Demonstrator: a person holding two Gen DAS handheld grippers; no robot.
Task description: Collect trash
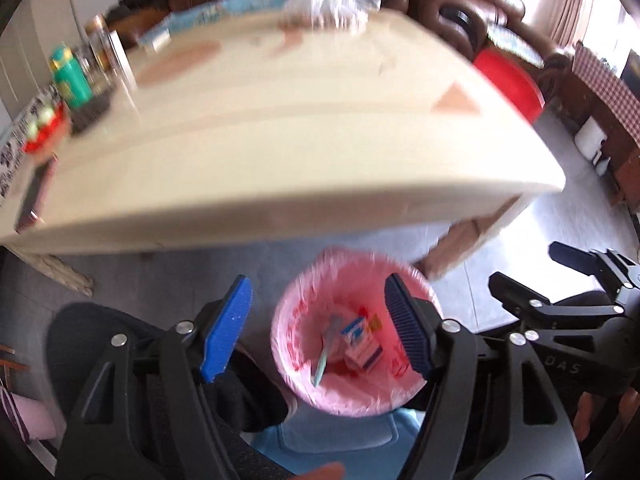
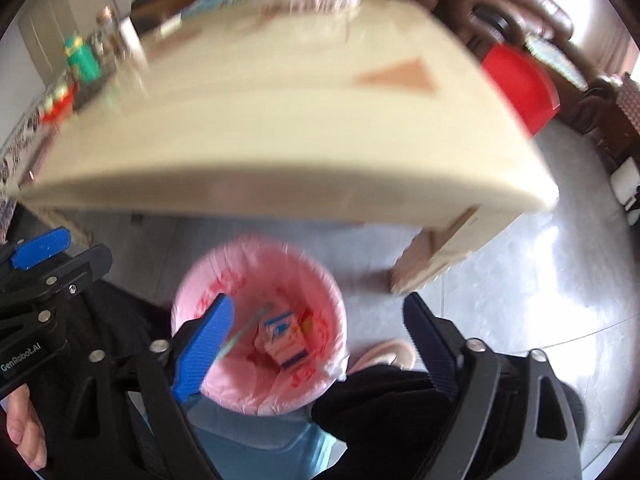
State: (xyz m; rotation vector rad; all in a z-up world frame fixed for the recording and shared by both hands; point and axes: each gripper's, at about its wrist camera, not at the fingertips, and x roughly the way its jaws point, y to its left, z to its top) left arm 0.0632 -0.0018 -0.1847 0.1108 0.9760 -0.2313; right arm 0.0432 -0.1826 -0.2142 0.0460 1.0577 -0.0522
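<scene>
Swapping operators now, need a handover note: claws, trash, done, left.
Left claw: open, nothing in it, above the bin.
Right claw: open, nothing in it, also above the bin.
Bin with pink liner stands on the floor in front of the table.
Done: a small carton and a thin stick lie inside the bin.
Left: check the table's far edge; a crumpled clear bag sits there. Pictures too blurred to tell trash from keepers.

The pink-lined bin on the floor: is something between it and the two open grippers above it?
Nothing visible blocks it. The bin stands open-topped below the left gripper and the right gripper. Both have empty jaws. A carton and a straw lie inside.
</scene>
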